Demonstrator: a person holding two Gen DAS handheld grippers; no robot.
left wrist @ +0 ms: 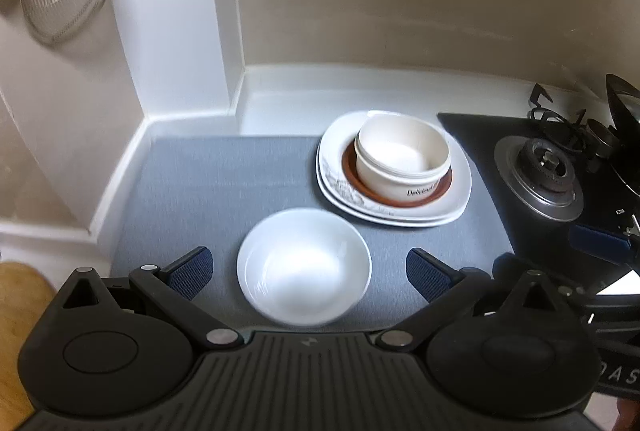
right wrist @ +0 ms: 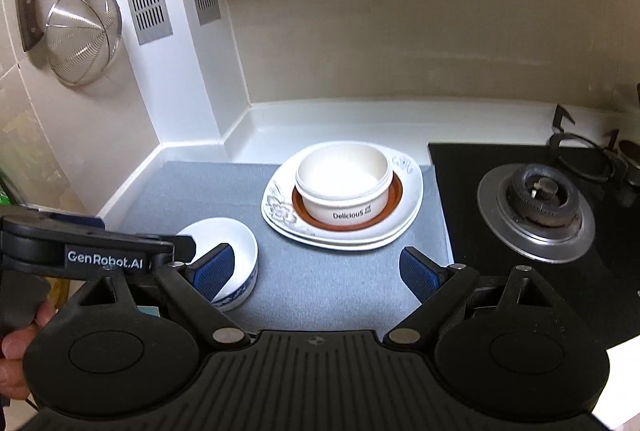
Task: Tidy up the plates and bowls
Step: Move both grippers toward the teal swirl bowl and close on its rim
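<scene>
Left wrist view: white bowl [left wrist: 304, 267] between the spread tips of the left claw [left wrist: 309, 273], untouched, on the grey mat [left wrist: 208, 187].

Right wrist view: right claw [right wrist: 316, 271] spread wide too, gripping nothing, hovering over bare mat. Further back on the worktop [right wrist: 320, 119], cream bowl [right wrist: 343, 187] marked "Delicious" nested on a brown saucer [right wrist: 347, 221] atop stacked square plates [right wrist: 340, 231]. Blue-patterned outside of the white bowl visible just left of the right claw. Gas burner [right wrist: 536, 207] to the right, wire strainer [right wrist: 82, 33] hanging on the wall.
</scene>
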